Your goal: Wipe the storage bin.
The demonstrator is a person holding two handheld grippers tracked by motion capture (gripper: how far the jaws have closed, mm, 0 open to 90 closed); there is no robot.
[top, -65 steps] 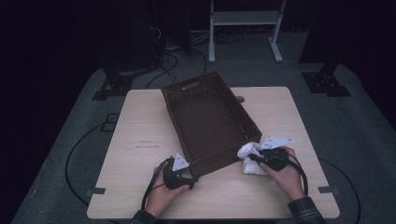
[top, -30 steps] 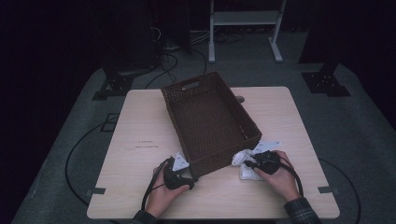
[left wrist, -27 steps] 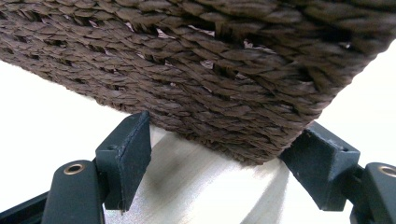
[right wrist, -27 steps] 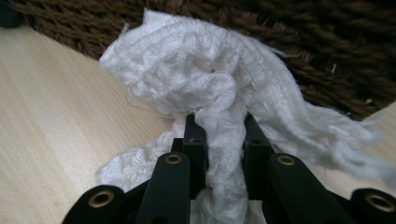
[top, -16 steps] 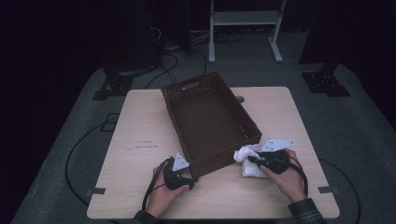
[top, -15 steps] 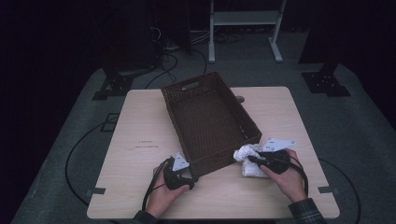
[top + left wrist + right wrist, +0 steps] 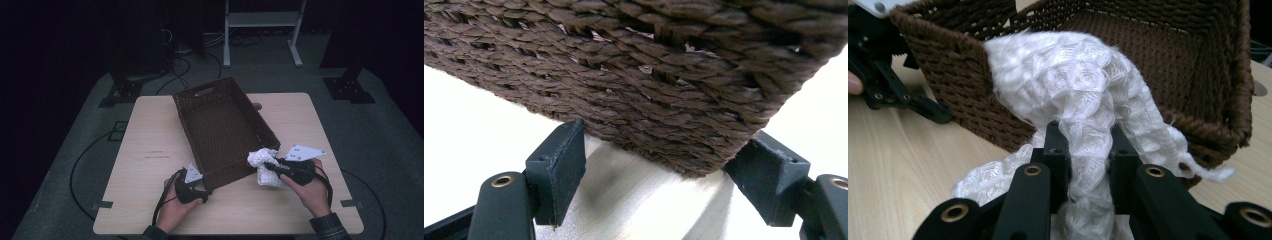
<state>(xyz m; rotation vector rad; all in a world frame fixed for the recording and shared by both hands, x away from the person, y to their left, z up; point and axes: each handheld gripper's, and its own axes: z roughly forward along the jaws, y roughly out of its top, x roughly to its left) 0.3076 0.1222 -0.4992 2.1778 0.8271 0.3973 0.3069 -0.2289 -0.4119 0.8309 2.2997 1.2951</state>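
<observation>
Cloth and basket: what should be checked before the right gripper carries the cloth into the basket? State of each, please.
1. Right gripper shut on cloth: ok.
2. Cloth fully off the table: not ok; its lower folds still look to rest on the wood.
3. Left gripper bracing the basket corner: ok; the jaws straddle the corner and both seem to touch the weave.
4. Basket interior free: ok.
5. Cloth clear of the near rim: cannot tell; it hangs against the basket's wall.
</observation>
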